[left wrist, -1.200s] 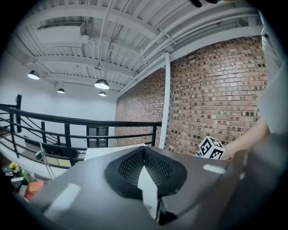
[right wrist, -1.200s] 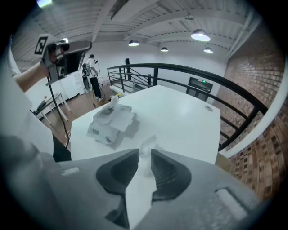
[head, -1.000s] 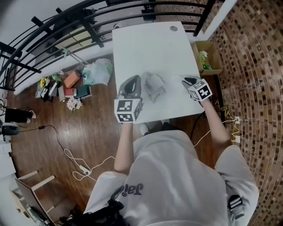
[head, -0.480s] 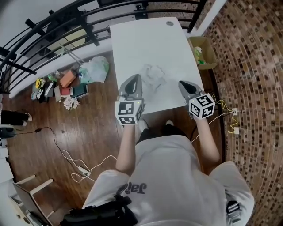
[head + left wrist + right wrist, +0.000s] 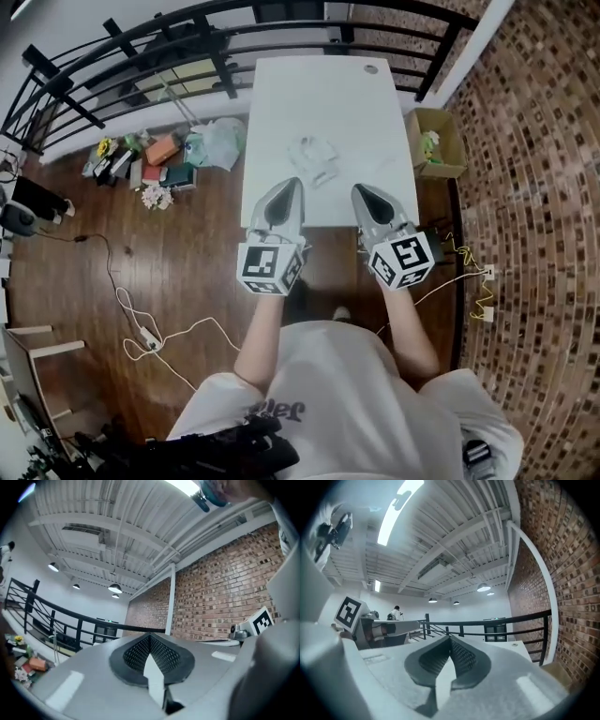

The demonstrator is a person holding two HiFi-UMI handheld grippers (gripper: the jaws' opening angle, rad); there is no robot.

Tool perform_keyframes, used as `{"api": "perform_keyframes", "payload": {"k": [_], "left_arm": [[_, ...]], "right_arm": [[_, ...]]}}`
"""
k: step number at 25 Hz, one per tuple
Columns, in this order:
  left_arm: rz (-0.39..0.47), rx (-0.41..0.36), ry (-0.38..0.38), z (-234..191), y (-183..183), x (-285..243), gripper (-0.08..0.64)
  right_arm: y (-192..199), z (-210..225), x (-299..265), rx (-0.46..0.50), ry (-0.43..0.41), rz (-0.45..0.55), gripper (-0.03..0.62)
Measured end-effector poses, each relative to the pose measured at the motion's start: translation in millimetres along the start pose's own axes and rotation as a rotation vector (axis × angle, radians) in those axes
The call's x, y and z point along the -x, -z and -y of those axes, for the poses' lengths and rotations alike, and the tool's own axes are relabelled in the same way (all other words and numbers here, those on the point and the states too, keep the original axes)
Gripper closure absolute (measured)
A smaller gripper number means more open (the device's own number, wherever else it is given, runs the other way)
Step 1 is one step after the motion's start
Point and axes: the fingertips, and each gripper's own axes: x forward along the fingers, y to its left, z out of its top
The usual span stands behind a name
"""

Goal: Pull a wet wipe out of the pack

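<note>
White, crumpled wet wipe pack (image 5: 316,159): lies on pale desk (image 5: 319,84), ahead of both tongs and roughly between their two lines, well apart from either. Too small and pale to tell the pack from any wipe drawn out of it.

Left tongs (image 5: 287,187): closed, dark pads meeting, nothing between. Held level over the near desk edge.

Right tongs (image 5: 361,192): closed likewise, empty. Held level, near the left tongs and on their right, also over the near edge.

Hazards, as judged from this position:
- Approach with closed tongs: risk of shoving the light pack further ahead instead of gripping, for want of opening first.
- Pull with one pair only: risk of lifting or dragging the whole pack along with the wipe, nothing pinning it down.
- Grip too deep at the opening: risk of several wipes coming out as a clump.
- Grip too shallow on a damp corner: risk of slipping off or tearing the sheet.
- Pale pack on pale desk: risk of misjudging where the opening lies.
</note>
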Motion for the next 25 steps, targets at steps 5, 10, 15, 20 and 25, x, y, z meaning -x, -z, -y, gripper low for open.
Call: {"api": "perform_keyframes", "payload": {"k": [5, 10, 15, 20, 25], "left_arm": [[-0.089, -0.007, -0.053, 64.5, 34.7, 55.6, 0.545], [-0.105, -0.063, -0.048, 85.9, 29.1, 70.8, 0.545], [-0.05, -0.131, -0.029, 96.7, -0.9, 72.5, 0.545], [-0.027, -0.164, -0.023, 81.7, -10.3, 82.9, 0.545], [-0.026, -0.16, -0.043, 64.4, -13.4, 89.2, 0.545]], "right_arm": [[51.1, 8.0, 81.1, 0.056, 0.088, -0.182, 0.6], [15.2, -9.3, 113.2, 0.081, 0.067, -0.082, 0.6], [-15.3, -30.8, 115.7, 0.086, 0.058, -0.004, 0.6], [-29.1, -60.0, 104.0, 0.092, 0.051, 0.041, 0.6], [-24.8, -60.7, 98.0, 0.096, 0.126, 0.029, 0.6]]}}
